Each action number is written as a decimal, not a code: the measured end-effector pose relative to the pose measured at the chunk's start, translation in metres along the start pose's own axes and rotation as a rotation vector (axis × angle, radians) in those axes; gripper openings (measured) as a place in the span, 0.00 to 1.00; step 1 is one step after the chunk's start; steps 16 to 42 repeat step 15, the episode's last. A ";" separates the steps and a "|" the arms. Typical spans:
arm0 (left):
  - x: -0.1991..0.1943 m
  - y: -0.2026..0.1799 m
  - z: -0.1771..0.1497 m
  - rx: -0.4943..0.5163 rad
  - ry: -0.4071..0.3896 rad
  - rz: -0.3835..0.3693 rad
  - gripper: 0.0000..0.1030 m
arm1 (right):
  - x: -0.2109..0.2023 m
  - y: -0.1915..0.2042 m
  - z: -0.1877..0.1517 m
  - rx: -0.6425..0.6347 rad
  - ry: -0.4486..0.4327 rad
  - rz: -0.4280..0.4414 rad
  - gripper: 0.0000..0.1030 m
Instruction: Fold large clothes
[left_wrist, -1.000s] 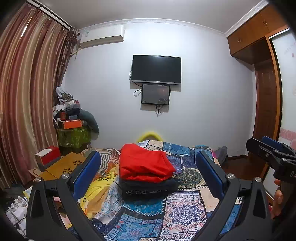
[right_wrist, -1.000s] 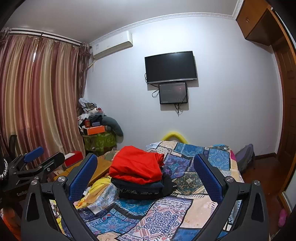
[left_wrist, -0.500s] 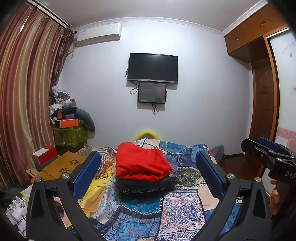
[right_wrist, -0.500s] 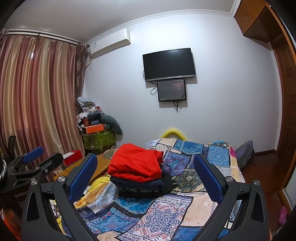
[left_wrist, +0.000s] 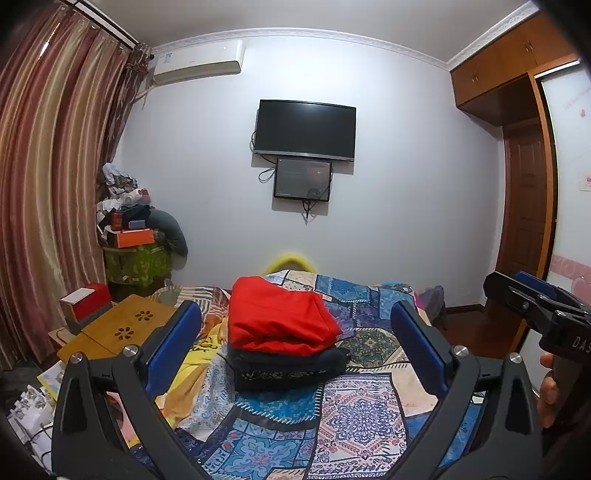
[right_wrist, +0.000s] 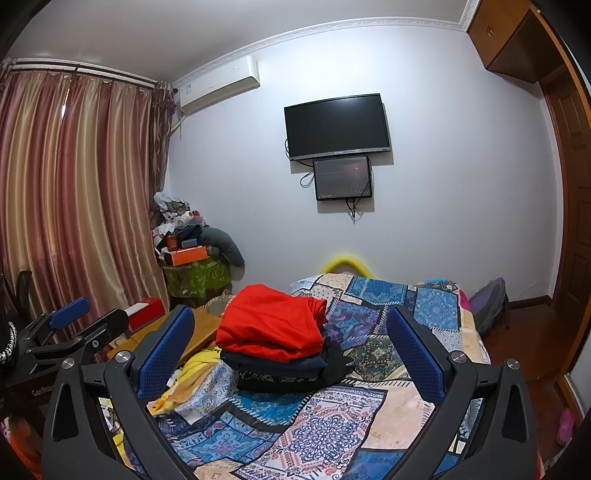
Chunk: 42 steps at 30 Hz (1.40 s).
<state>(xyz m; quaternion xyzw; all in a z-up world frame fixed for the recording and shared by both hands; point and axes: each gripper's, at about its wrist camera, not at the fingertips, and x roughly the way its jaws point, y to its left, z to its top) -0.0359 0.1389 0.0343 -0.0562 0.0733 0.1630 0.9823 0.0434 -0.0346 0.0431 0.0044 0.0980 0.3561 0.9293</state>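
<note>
A folded red garment (left_wrist: 277, 321) lies on top of a folded dark garment (left_wrist: 284, 365) in a stack on the patchwork bedspread (left_wrist: 354, 410). The stack also shows in the right wrist view, red (right_wrist: 273, 321) over dark (right_wrist: 280, 369). My left gripper (left_wrist: 295, 332) is open and empty, held back from the stack and above the bed. My right gripper (right_wrist: 291, 332) is open and empty, likewise back from the stack. Each gripper shows at the edge of the other's view.
A yellow cloth (left_wrist: 195, 354) lies at the bed's left side. A wooden lap table (left_wrist: 118, 328) with a red box (left_wrist: 86, 301) stands left of the bed. Curtains (left_wrist: 48, 206) and a cluttered pile (left_wrist: 136, 236) fill the left; a wardrobe (left_wrist: 524, 184) stands right.
Both views have tilted up slightly, so the stack sits a little lower in the frames. Both grippers stay open and empty.
</note>
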 end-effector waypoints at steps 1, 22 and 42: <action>-0.001 0.000 -0.001 -0.001 -0.001 0.001 1.00 | 0.000 0.000 -0.001 -0.001 0.001 0.000 1.00; -0.001 -0.001 -0.006 0.002 0.003 0.000 1.00 | 0.006 0.004 -0.003 -0.005 0.020 -0.002 1.00; -0.001 -0.001 -0.006 0.002 0.003 0.000 1.00 | 0.006 0.004 -0.003 -0.005 0.020 -0.002 1.00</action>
